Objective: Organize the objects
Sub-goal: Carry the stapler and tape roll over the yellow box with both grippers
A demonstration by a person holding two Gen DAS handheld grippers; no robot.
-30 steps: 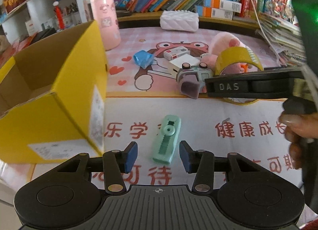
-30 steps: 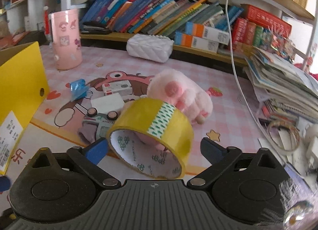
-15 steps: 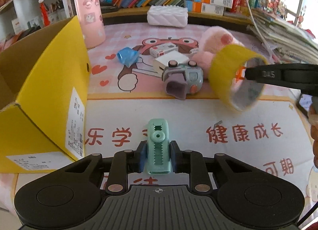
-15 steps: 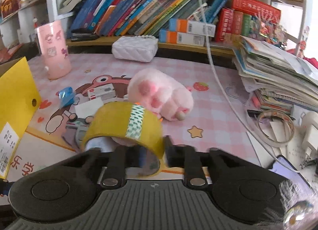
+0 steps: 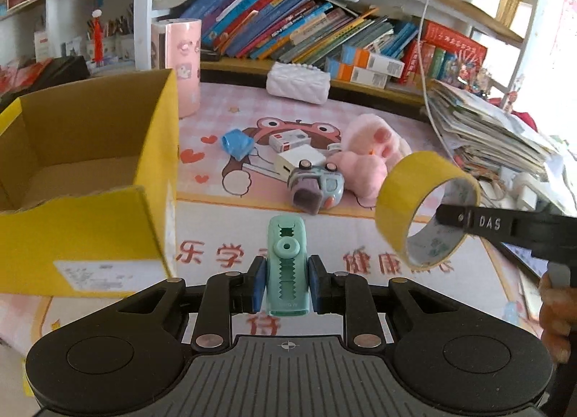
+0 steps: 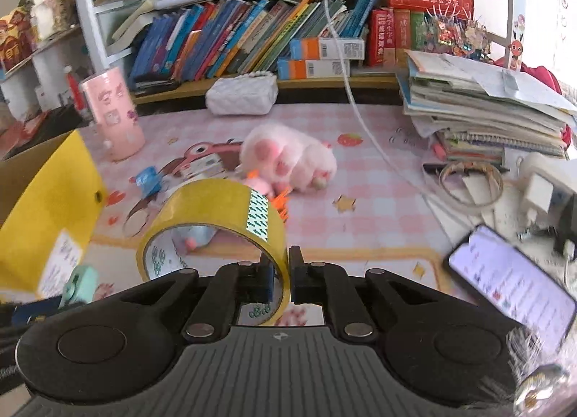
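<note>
Left wrist view: the left gripper (image 5: 286, 281) has just squeezed shut on the small mint-green plastic toy with zigzag teeth (image 5: 287, 267); a moment ago its blue pads stood apart with the toy lying flat on the mat between them; now the toy is pinched at both sides and looks lifted off the mat; it stands straight up between the pads, smooth and hard, with a round hole near its top; the open yellow cardboard box (image 5: 86, 179) sits just to the left, and I think the toy should go in there next; off to the right, the wide roll of yellow sticky tape (image 5: 407, 204) hangs in the air from the other black gripper.

Right wrist view: the right gripper (image 6: 286, 278) was wide open a moment ago with the tape roll standing between its fingers; its jaws have just closed, narrow now, biting only the thin wall of the roll, one pad inside the ring and one outside; the roll tips to the left; the grip is on one edge, so it might swing; the fluffy pink paw toy (image 6: 288, 161) lies behind on the pink checked mat (image 6: 378, 207), not touched.
</note>
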